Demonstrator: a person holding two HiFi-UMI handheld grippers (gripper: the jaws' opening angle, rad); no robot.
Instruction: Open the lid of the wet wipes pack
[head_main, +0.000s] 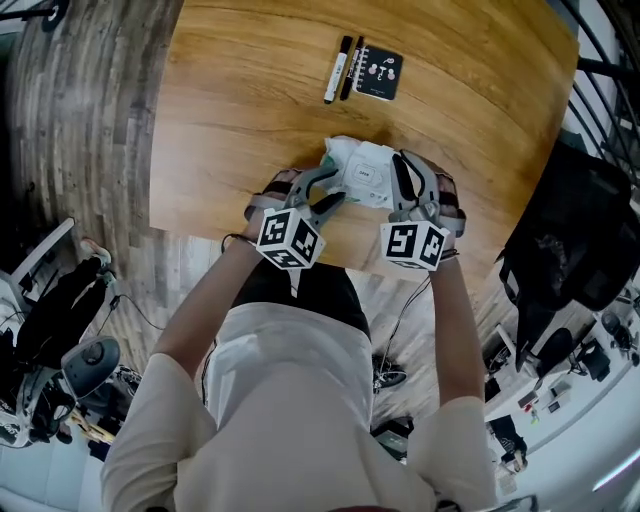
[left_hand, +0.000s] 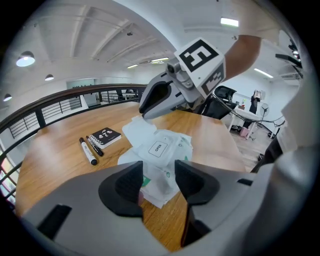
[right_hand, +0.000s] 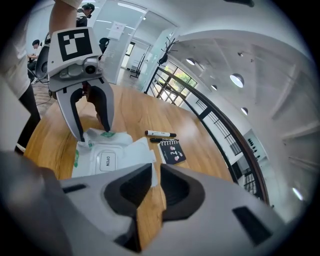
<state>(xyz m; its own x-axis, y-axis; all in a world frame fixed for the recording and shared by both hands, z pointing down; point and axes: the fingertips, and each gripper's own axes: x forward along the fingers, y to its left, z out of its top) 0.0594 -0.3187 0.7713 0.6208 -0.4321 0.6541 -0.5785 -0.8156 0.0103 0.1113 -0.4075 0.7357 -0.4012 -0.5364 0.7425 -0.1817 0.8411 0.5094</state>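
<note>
Subject: wet wipes pack (head_main: 360, 172), lying flat on the wooden table (head_main: 250, 110) near its front edge, directly before the person and between the two tools.

Left tool (left_hand: 159, 172): the jaws stand moderately apart, astride one end of the pack. In the left gripper view the crumpled white and green film fills the gap and meets both pads. Judged to be a grasp on that end, steadying the pack.

Right tool (right_hand: 154, 172): the jaws are drawn to a narrow slit at the opposite end. In the right gripper view, the edge of the pack's white end flap runs into that slit. In the left gripper view the flap stands slightly raised at the tool's tip. Judged to be a pinch on the flap, though the contact itself is small in the frame.

Lid (left_hand: 159, 148): a rectangular plastic flap on the pack's top face with a label reading "OPEN". It lies flush and closed in both gripper views. Neither tool touches it.

Progress: the pack is secured at both ends, which is preparation only. The opening has not begun. What is left, in my judgement: one tool must quit its end, reach the lid's free edge and lift it, while the other tool holds the pack down.

Other items: a marker (head_main: 333, 72), a pen (head_main: 351, 68) and a small spiral notebook (head_main: 381, 73) lie together farther back, well apart from the pack.
</note>
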